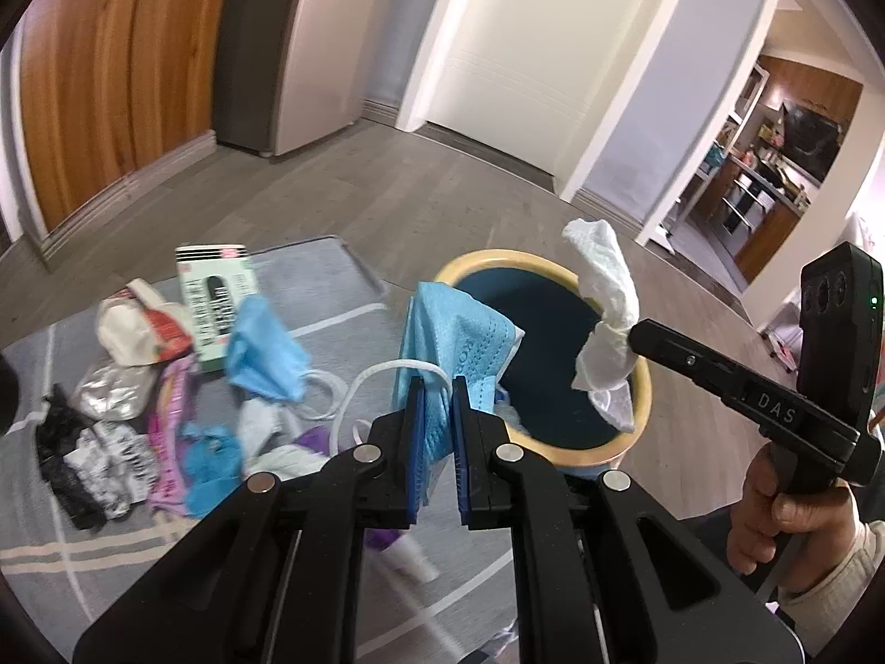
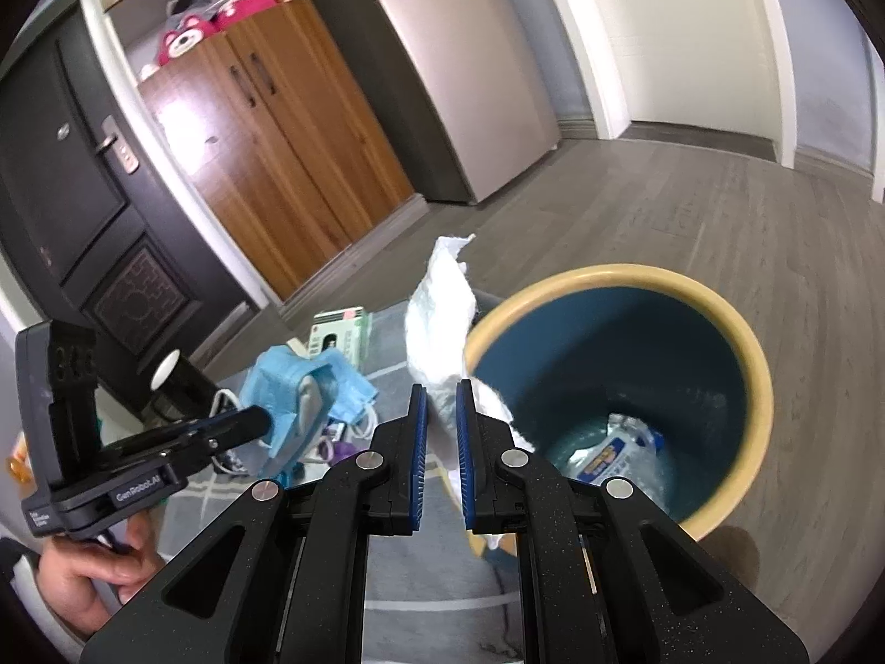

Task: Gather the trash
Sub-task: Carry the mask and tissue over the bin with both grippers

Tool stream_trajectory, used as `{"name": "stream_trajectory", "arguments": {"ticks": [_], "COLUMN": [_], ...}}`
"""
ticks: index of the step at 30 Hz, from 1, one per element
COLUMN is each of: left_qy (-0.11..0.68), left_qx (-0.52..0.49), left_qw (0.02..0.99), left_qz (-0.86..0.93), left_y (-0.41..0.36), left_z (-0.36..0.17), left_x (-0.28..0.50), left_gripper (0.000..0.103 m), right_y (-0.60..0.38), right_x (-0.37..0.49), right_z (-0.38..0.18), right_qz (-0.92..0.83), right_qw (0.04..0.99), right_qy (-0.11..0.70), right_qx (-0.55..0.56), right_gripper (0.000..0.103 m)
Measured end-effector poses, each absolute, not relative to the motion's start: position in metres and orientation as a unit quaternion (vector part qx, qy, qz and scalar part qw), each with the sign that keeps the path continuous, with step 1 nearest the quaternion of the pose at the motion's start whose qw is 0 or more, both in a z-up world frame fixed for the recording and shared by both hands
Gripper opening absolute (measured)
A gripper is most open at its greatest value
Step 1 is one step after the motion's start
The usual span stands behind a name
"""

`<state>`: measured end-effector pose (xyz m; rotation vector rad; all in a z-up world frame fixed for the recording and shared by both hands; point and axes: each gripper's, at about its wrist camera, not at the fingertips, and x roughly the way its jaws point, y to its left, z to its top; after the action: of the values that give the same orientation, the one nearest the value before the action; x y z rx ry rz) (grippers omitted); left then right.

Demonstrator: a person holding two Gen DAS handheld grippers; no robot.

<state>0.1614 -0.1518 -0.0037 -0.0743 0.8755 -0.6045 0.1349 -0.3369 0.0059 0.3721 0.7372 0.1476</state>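
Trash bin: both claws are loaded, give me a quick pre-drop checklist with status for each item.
1. Left claw shut on blue face mask: ok.
2. Right claw shut on white tissue: ok.
3. Trash bin mouth open, room inside: ok.
4. Tissue over the bin mouth: cannot tell; it hangs near the rim.
5. Mask over the bin mouth: not ok; near the rim, ear loop trailing outside.
6. Claws apart from each other: ok.

Bin [image 2: 741, 343] bottom mostly hidden, wrapper [image 2: 614, 451] print too small, mat trash [image 1: 127, 415] blurry
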Motion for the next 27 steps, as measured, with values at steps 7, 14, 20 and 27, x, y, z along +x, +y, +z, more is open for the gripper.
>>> {"name": "stream_trajectory", "arguments": {"ticks": [7,14,20,27], "left_qy": [0.426,0.443,0.455,0.473], "left_qx": [-0.033,-0.038,-0.033,-0.048], "left_qw": [0.848,0.831,0.821,0.811], "left_qz": [-0.314,-0.333,-0.344,-0.341], "left_y": [-0.197,-0.235,-0.259,-0.258], "left_z": [-0.014,-0.032,-0.047,-0.064], "left_x": [0.169,0.181,0.189,0.198], "left_gripper": [0.009,0.009,0.009,0.025], "right_y": [-0.361,-0.379,-0.387,-0.389], "right_x": [0.13,0.127,0.13,0.134], "right_z": [0.002,-0.004,-0.01,-0.016], "right_qz": [0.051,0.03,0.018,0.013], "right_qw": [0.912,0.91,0.907,0.903], "right_qy": [0.355,0.354,0.359,0.366], "right_qx": [0.197,0.211,0.219,0.224], "right_gripper": [0.012,0.012,0.012,0.012]}}
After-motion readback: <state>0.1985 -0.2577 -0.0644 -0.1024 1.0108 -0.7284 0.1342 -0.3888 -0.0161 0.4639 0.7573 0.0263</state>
